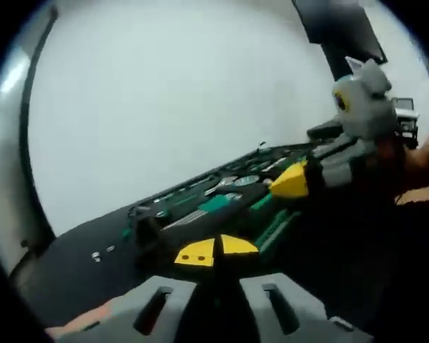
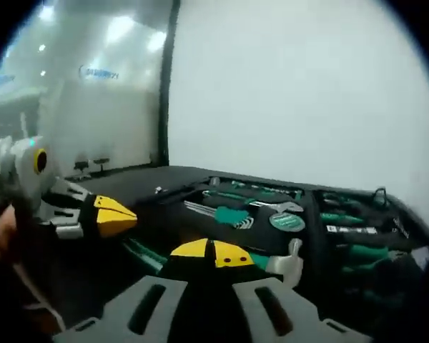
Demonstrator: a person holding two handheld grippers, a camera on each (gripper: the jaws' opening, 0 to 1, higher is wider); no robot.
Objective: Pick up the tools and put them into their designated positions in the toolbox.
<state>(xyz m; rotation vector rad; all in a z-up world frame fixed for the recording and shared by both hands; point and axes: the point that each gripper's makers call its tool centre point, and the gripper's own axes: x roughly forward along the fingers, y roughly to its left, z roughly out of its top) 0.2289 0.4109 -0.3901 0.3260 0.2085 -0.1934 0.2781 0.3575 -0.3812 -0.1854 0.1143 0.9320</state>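
In the left gripper view, the left gripper (image 1: 214,251) has its 2 yellow-tipped jaws pressed together with nothing between them. Beyond them the open toolbox (image 1: 200,204) lies on a black table (image 1: 79,261), green-handled tools (image 1: 222,202) set in its tray. The right gripper (image 1: 292,180) reaches in above the tray. In the right gripper view, the right gripper's (image 2: 213,252) jaws are also clenched on nothing, above the toolbox (image 2: 307,214); the left gripper (image 2: 114,214) sits alongside.

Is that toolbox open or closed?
Open. The toolbox lies flat on the black table, its green-handled tools exposed in their slots in both views.
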